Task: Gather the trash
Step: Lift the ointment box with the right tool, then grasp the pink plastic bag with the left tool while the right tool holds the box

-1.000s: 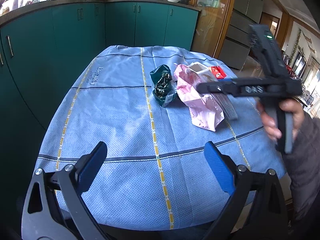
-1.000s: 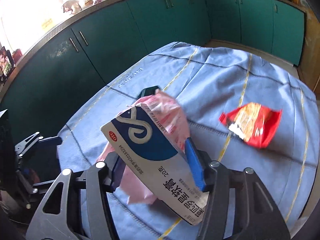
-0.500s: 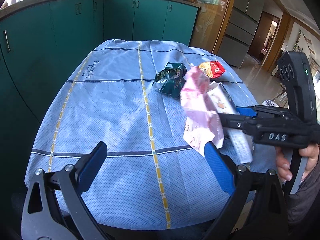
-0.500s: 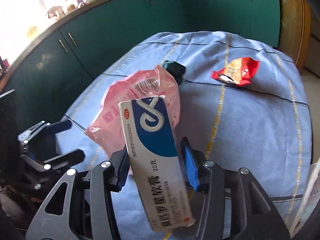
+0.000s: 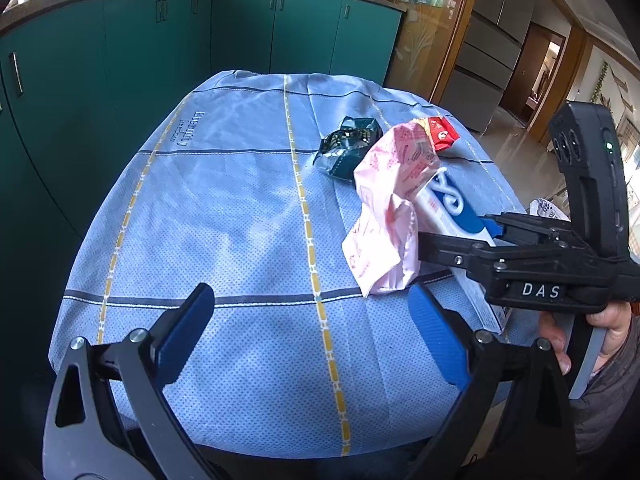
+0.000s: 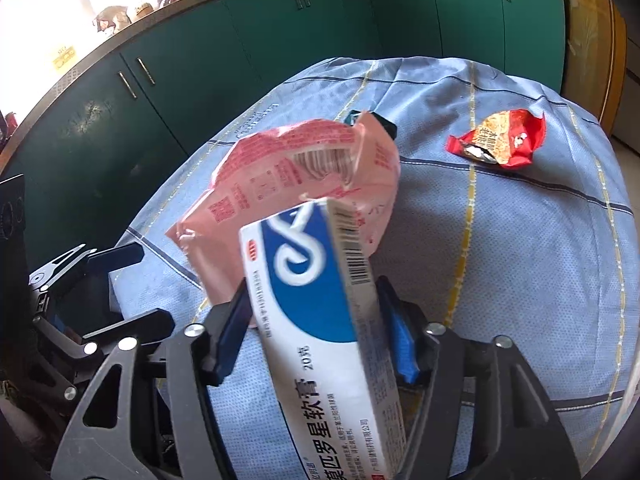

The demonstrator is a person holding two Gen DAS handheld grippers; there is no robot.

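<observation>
- Right gripper point(image 6: 316, 332) clamps the white-and-blue box point(image 6: 320, 320) between its fingers, its jaws having just eased wider; a pink wrapper point(image 6: 296, 184) hangs alongside, above the tabletop's point(image 5: 240, 220) near right edge.
- Left gripper point(image 5: 312, 336) gapes wide, empty.

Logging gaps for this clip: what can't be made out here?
- Green wrapper: right wrist view, mostly hidden behind the pink bag.
- Box: bottom cut off by the frame edge, right wrist view.
- Any bin: in neither view.
- Red wrapper: print too small.
</observation>
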